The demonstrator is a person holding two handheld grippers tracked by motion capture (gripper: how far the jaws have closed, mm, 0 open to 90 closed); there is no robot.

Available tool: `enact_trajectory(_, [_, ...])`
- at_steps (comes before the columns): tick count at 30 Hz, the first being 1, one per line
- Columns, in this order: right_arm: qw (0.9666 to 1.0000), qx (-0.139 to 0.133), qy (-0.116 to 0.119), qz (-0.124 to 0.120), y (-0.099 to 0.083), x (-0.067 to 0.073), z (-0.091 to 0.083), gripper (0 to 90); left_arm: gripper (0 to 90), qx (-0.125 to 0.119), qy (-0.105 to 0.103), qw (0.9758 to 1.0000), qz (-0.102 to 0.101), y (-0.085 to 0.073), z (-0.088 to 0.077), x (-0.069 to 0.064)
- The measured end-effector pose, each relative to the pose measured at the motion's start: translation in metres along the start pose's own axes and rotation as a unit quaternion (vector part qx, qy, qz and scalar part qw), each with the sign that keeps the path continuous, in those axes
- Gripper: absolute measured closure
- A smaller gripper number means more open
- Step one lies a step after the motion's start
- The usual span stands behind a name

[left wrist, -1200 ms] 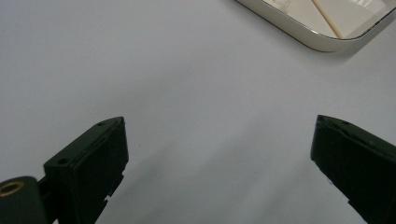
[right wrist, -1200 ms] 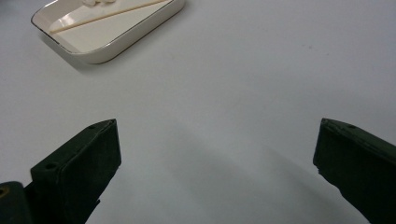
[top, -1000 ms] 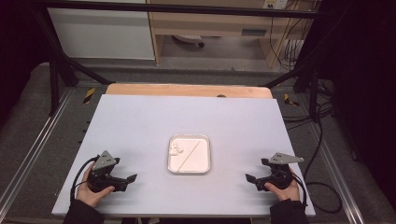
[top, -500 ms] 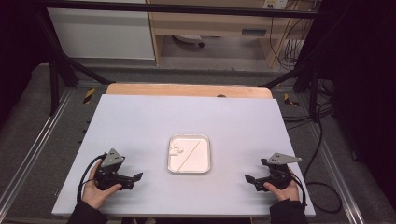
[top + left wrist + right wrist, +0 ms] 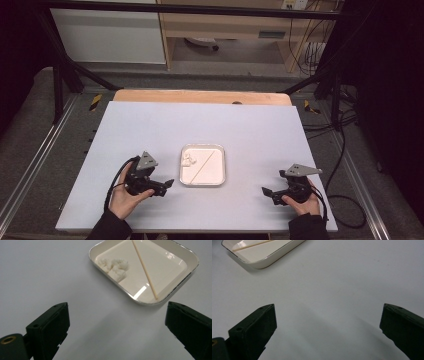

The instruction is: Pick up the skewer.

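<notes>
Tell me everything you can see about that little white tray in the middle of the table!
The shallow white square tray has rounded corners and a thin shiny rim, and looks like glossy enamel or ceramic. It sits flat on the pale grey table, between the two grippers, touching neither. Inside, a thin wooden stick lies diagonally and a small lumpy white clump rests near one corner.

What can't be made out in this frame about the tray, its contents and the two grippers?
- White lumps in the tray: what they are made of is unclear in the left gripper view; in the high view they are too small.
- Wooden stick: its far end is cut off by the top edge of the left gripper view.
- Tray in the right gripper view: only a corner, cut off by the top edge.
- Right gripper: small in the high view.
</notes>
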State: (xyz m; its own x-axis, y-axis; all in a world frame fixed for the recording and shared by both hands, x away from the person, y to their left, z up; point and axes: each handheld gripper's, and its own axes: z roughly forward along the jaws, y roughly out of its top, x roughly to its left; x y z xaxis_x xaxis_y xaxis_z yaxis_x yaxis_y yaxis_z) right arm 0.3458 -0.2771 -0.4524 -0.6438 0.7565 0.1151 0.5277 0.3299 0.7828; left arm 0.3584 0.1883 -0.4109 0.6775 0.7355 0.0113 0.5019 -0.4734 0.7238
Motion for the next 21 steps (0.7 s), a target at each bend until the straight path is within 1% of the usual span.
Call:
enact_trajectory(4, [1.0000,0.001,-0.001,-0.001,0.000,0.000,0.000,1.3,5.7,0.004,-0.001,0.9999,0.014,0.013,0.011,-0.011])
enact_trajectory(5, [1.0000,0.001,0.000,-0.001,0.000,0.000,0.000,1.2,5.8,0.007,-0.003,0.9999,0.015,0.019,0.017,-0.016])
enact_trajectory(6, [1.0000,0.001,0.000,-0.002,0.000,0.000,0.000,1.2,5.9,0.007,-0.003,0.9999,0.015,0.019,0.017,-0.016])
enact_trajectory(8, [1.0000,0.002,0.000,-0.004,0.000,0.000,0.000,1.2,6.1,0.011,-0.002,0.9997,0.020,0.025,0.023,-0.021])
enact_trajectory(9, [1.0000,0.002,-0.001,-0.003,0.000,0.000,0.001,1.2,6.5,0.015,-0.003,0.9997,0.019,0.030,0.029,-0.025])
enact_trajectory(10, [1.0000,0.002,-0.001,-0.004,0.000,0.000,0.001,1.2,7.1,0.015,-0.003,0.9997,0.019,0.030,0.029,-0.025])
enact_trajectory(12, [1.0000,0.002,-0.001,-0.004,0.000,0.000,0.001,1.2,7.9,0.019,-0.003,0.9996,0.019,0.035,0.035,-0.029])
enact_trajectory(14, [1.0000,0.002,-0.001,-0.004,0.000,0.000,0.001,1.2,9.5,0.026,0.004,0.9994,0.020,0.041,0.041,-0.034])
enact_trajectory(17, [1.0000,0.003,-0.002,-0.004,0.000,0.000,0.000,1.2,16.8,0.030,0.003,0.9995,0.010,0.047,0.049,-0.039])
enact_trajectory(18, [1.0000,0.001,-0.001,-0.004,0.000,0.000,0.000,1.2,19.8,0.033,0.010,0.9994,0.008,0.050,0.054,-0.043])
enact_trajectory(19, [1.0000,0.001,-0.002,-0.003,0.000,0.000,0.000,1.2,22.9,0.033,0.010,0.9994,0.008,0.050,0.054,-0.043])
enact_trajectory(20, [1.0000,0.001,-0.002,-0.003,0.000,0.000,0.000,1.2,22.9,0.036,0.014,0.9992,0.008,0.051,0.056,-0.045])
enact_trajectory(21, [1.0000,0.001,-0.001,-0.002,0.000,0.000,0.000,1.2,26.1,0.040,0.016,0.9990,0.007,0.052,0.059,-0.047])
